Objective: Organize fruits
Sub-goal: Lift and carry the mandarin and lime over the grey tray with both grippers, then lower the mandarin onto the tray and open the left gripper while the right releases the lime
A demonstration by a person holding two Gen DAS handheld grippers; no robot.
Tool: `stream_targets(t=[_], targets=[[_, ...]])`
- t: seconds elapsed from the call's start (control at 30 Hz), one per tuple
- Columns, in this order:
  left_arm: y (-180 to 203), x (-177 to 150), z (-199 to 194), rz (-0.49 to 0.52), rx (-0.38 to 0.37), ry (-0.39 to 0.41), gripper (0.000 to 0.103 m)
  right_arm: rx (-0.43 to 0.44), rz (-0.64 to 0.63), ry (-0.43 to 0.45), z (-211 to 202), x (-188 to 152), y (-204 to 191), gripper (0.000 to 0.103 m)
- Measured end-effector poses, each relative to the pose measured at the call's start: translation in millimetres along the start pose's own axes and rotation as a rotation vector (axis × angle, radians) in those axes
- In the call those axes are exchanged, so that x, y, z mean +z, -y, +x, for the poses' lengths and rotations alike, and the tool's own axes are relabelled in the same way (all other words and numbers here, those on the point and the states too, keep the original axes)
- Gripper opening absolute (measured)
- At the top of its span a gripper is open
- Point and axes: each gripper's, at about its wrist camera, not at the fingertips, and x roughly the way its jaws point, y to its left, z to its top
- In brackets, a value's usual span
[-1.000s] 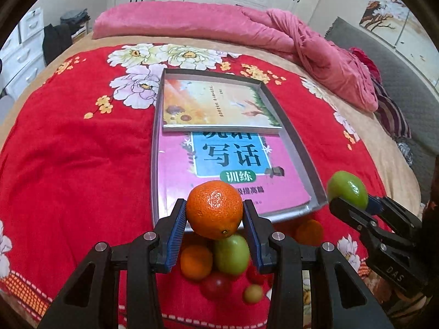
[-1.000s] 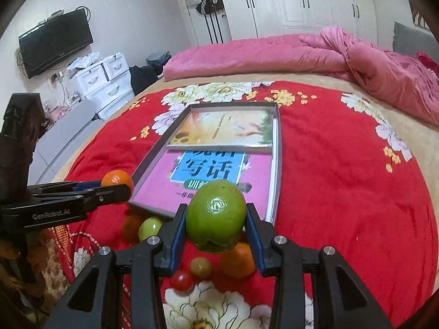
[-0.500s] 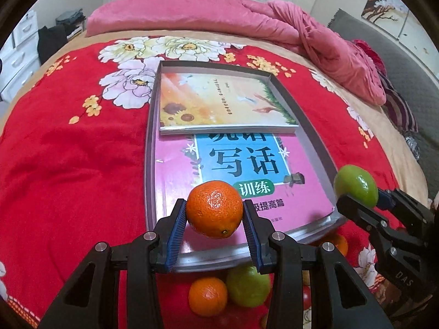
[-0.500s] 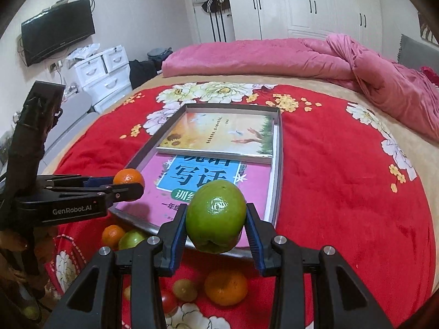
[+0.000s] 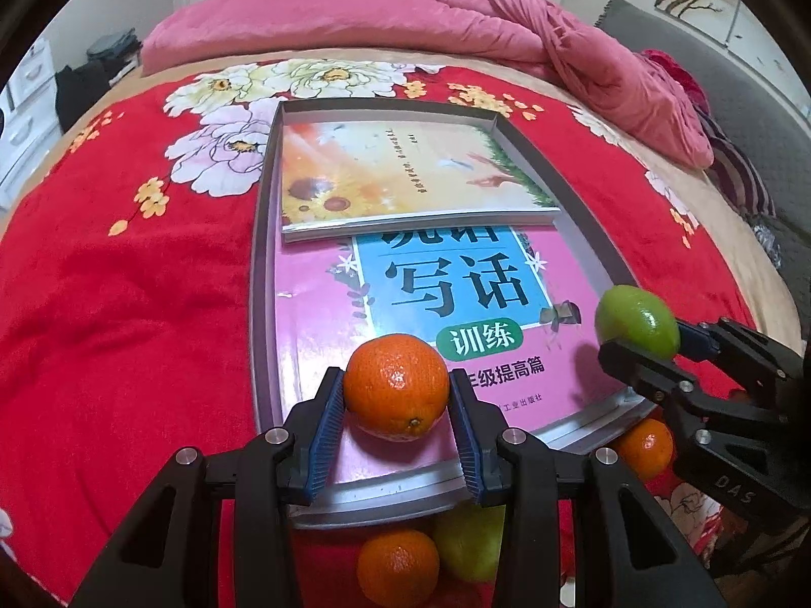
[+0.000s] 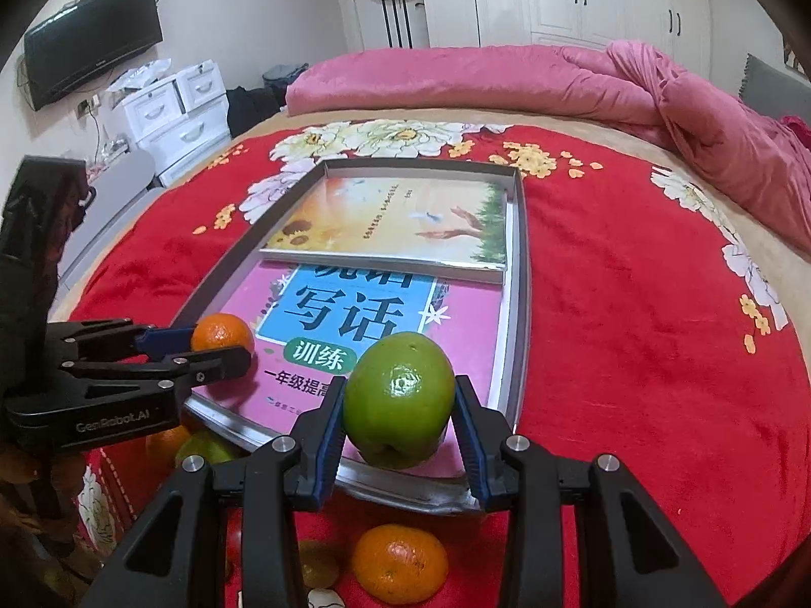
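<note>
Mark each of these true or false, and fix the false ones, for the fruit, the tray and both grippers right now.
1. The left gripper is shut on an orange. True.
2. The right gripper holds a red tomato. False: it is clamped on a green fruit.
3. The tray holds two books. True: a sunflower-cover book overlaps a pink book.
4. All the fruit is already in the tray. False: a loose orange lies on the red blanket near the tray's front edge.
</note>
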Motion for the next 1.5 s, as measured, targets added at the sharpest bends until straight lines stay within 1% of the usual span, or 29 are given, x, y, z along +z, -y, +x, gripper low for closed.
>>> stream_targets(t=[0.17, 0.47, 0.73, 0.83, 0.87, 0.9, 0.97, 1.07, 1.17, 1.3, 1.37, 1.4, 1.43, 1.5], targets=[[-3, 0, 1, -0.010, -0.013, 0.002, 0.042, -0.015, -0.008, -0.017, 7, -2, -1, 0.040], [-2, -2, 0, -0.008, -0.014, 0.008, 0.042, -0.024, -0.019, -0.054, 17, -9, -2, 0.040], [-4, -3, -2, -0.020, -0.022, 0.005, 0.042, -0.010, -0.009, -0.050, 16, -11, -1, 0.041], [-4, -4, -3, -0.020, -0.023, 0.004, 0.042, 0.003, 0.003, -0.034, 13, -11, 0, 0.041], [-4, -4, -3, -0.020, -0.023, 0.004, 0.042, 0.008, 0.005, -0.030, 11, -11, 1, 0.041], [-4, -4, -3, -0.021, -0.026, 0.003, 0.042, 0.010, 0.008, -0.030, 11, -11, 1, 0.045], [-4, -4, -3, -0.023, -0.030, 0.002, 0.042, 0.011, 0.016, -0.030, 10, -12, 2, 0.049], [-5, -4, -3, -0.026, -0.033, 0.001, 0.042, 0.015, 0.018, -0.019, 7, -12, 2, 0.050], [-5, -5, -4, -0.029, -0.037, 0.001, 0.043, 0.015, 0.012, 0.006, 1, -11, 1, 0.056], [-5, -6, -5, -0.030, -0.047, 0.005, 0.044, 0.016, 0.004, 0.031, -6, -9, 0, 0.059], [-4, -5, -8, -0.025, -0.051, 0.018, 0.047, 0.016, 0.001, 0.041, -9, -9, -1, 0.061], [-4, -5, -9, -0.023, -0.053, 0.024, 0.052, 0.015, -0.001, 0.043, -9, -9, -1, 0.063], [-4, -4, -11, -0.023, -0.055, 0.030, 0.055, 0.014, -0.004, 0.047, -10, -9, -1, 0.064], [-3, -4, -14, -0.021, -0.061, 0.042, 0.055, 0.016, -0.005, 0.056, -12, -9, -2, 0.065]])
